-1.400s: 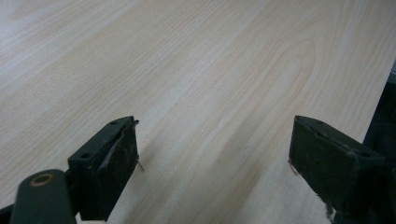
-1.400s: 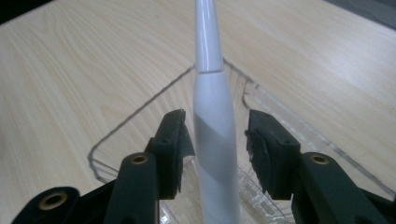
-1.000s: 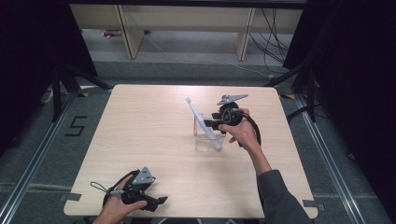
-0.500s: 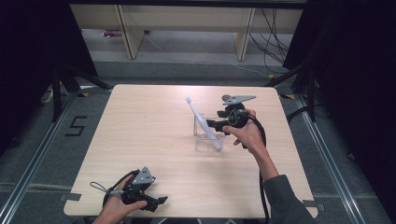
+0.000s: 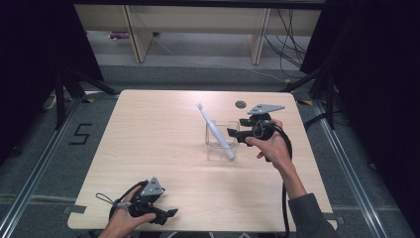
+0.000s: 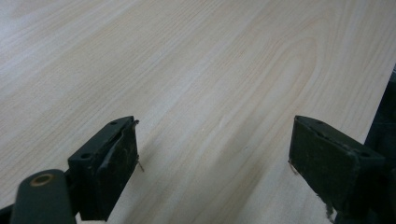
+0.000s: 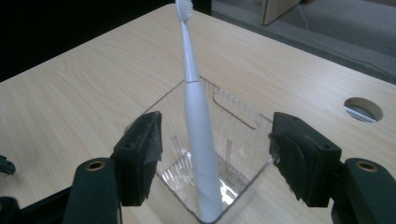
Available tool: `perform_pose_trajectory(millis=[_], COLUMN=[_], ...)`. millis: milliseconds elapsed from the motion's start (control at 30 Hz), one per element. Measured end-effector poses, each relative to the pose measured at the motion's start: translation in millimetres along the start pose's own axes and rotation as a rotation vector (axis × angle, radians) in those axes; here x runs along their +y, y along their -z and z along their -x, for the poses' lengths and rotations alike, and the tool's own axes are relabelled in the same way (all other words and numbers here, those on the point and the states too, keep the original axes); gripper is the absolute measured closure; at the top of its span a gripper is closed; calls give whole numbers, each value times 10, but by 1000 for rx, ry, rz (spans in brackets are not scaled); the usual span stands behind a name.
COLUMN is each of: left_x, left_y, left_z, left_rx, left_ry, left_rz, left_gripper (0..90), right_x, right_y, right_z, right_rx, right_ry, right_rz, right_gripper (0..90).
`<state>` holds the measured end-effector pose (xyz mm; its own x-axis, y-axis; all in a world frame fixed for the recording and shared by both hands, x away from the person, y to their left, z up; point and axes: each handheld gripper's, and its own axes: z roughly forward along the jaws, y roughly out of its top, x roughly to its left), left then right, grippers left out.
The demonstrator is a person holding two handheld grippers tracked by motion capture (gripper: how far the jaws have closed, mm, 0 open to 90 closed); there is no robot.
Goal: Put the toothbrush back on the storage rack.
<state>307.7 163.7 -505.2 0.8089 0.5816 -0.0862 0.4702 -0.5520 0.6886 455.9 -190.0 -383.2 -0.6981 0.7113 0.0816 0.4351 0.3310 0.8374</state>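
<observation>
A white electric toothbrush point(image 5: 216, 131) point(image 7: 198, 140) leans in a clear square plastic container point(image 5: 210, 151) point(image 7: 236, 112) right of the table's middle, head up and tilted to the far left. My right gripper point(image 5: 233, 135) point(image 7: 215, 149) hovers just right of the container and faces it. Its jaws have just been opening and stand apart. The brush stands in line with the gap between them, but neither pad touches it. My left gripper point(image 5: 171, 213) point(image 6: 215, 163) rests open near the table's front edge, with only bare wood between its pads.
A round cable hole point(image 5: 240, 104) point(image 7: 363, 108) lies in the table top behind the container. The light wooden table point(image 5: 148, 139) drops to dark floor on all sides. Wooden shelving point(image 5: 138, 29) stands beyond the far edge.
My right gripper has drawn back to the right, away from the toothbrush, and its jaws stand wider. The toothbrush stays leaning in the container. The left gripper has not moved.
</observation>
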Motion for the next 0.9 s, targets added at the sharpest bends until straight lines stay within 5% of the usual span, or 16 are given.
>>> perform_pose_trajectory(millis=[700, 800, 867, 900], left_x=[2, 3, 3, 4], left_y=[-3, -1, 1, 1], left_z=[8, 8, 10, 9], left_rx=[3, 3, 3, 4], left_ry=[14, 13, 13, 14], left_rz=[17, 17, 16, 16], left_gripper=[149, 149, 149, 149], right_x=[-291, -318, -333, -345], right_y=[308, 325, 325, 343], right_z=[18, -2, 20, -2], right_rx=[-39, -40, -36, -38], right_ry=[-6, -41, -3, -29], right_rz=[24, 23, 32, 25], right_gripper=[236, 226, 218, 216])
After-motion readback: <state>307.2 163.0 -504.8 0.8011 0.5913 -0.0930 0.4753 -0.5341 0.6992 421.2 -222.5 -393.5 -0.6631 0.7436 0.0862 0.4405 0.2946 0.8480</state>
